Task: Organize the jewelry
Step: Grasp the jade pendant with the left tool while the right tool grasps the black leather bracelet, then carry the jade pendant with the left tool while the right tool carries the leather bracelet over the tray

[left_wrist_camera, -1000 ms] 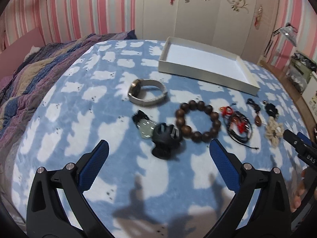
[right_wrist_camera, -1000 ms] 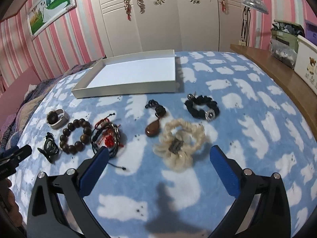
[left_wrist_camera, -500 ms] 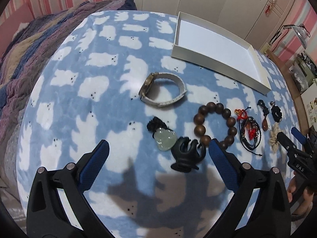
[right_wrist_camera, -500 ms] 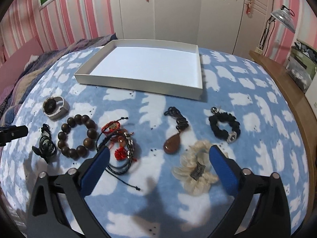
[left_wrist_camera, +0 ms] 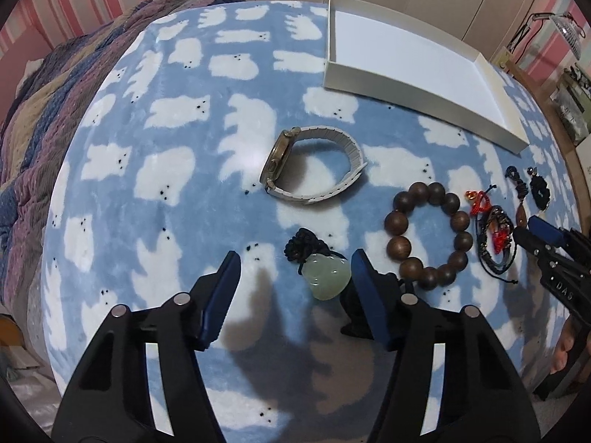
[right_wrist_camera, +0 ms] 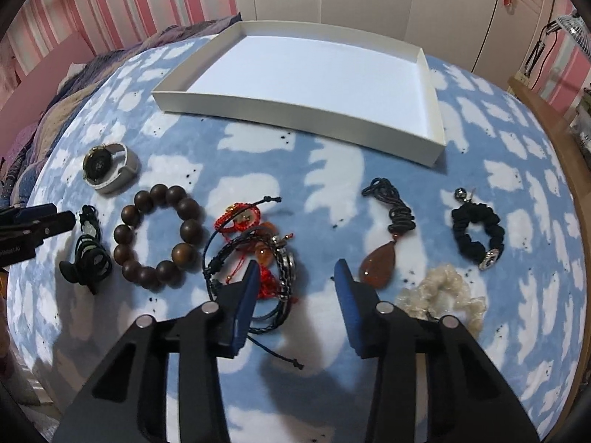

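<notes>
On the blue blanket [right_wrist_camera: 258, 155] with white bear shapes, the jewelry lies in a row in front of the empty white tray [right_wrist_camera: 295, 109], which sits toward the blanket's far edge. From the left: a watch [right_wrist_camera: 109, 168] on a pale band, a pale green jade pendant [left_wrist_camera: 327, 275] on black cord, a brown wooden bead bracelet [right_wrist_camera: 157, 236], a tangle of red and black cord bracelets [right_wrist_camera: 255, 254], an amber teardrop pendant [right_wrist_camera: 378, 267], a cream scrunchie [right_wrist_camera: 443, 297] and, beyond it, a black scrunchie [right_wrist_camera: 476, 234].

The left gripper [left_wrist_camera: 295, 288] hangs over the jade pendant, its jaws closing, with the pendant lying between the blue pads [left_wrist_camera: 221, 295] but not pinched. The right gripper [right_wrist_camera: 295, 295] hangs between the cord tangle and the amber pendant, its jaws also closing; only bare blanket lies between them, the tangle just beside its left pad.
</notes>
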A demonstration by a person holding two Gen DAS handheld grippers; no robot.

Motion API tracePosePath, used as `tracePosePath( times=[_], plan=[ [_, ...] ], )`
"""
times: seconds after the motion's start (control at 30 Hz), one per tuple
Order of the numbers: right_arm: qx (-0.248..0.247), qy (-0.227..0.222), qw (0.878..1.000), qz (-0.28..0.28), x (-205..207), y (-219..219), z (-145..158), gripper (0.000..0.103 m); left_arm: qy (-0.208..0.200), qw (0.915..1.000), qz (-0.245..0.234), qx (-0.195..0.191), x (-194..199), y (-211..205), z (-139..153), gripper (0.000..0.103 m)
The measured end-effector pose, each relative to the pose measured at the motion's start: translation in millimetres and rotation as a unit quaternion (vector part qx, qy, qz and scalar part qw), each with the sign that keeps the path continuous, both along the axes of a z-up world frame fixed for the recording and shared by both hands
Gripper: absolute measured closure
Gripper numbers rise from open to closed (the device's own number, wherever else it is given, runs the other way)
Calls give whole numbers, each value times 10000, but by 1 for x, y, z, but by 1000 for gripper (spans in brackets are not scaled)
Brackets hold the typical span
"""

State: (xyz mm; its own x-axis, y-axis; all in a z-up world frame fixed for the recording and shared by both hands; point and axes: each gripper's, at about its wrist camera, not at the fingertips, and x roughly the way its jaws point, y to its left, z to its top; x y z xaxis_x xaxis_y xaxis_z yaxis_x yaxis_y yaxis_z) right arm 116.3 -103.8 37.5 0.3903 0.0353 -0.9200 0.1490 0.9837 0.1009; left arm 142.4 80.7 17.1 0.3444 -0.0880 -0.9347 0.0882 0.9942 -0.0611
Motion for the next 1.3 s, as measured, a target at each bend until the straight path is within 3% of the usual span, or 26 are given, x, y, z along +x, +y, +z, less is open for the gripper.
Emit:
tracePosePath(
  times=[0.1, 0.13, 0.23, 0.43, 0.73, 0.83, 1.3],
  plan=[
    [7, 11, 10000, 50, 4, 3, -1, 62, 97, 9999, -75, 23, 5, -1, -7, 42],
    [-25, 22, 10000, 76, 5, 5, -2, 68, 121, 9999, -87, 18, 7, -1, -8, 42],
    [31, 148, 9998, 98, 9, 5, -9, 78, 257, 9996, -92, -34, 11, -1, -17, 53],
    [80, 182, 9998, 85, 11, 5, -13, 79, 304, 9995, -102, -83, 16, 0, -23, 55],
    [211, 235, 9995, 73, 14, 3, -20, 81, 360, 9992, -130, -127, 23, -5, -31, 70],
    [210, 244, 9994, 108, 14, 4, -21, 88, 357, 9992, -137, -145, 22, -7, -30, 78],
    [280, -198, 9994, -29, 5, -7, -2, 89, 125, 9997, -91, -180, 12, -9, -16, 82]
  ],
)
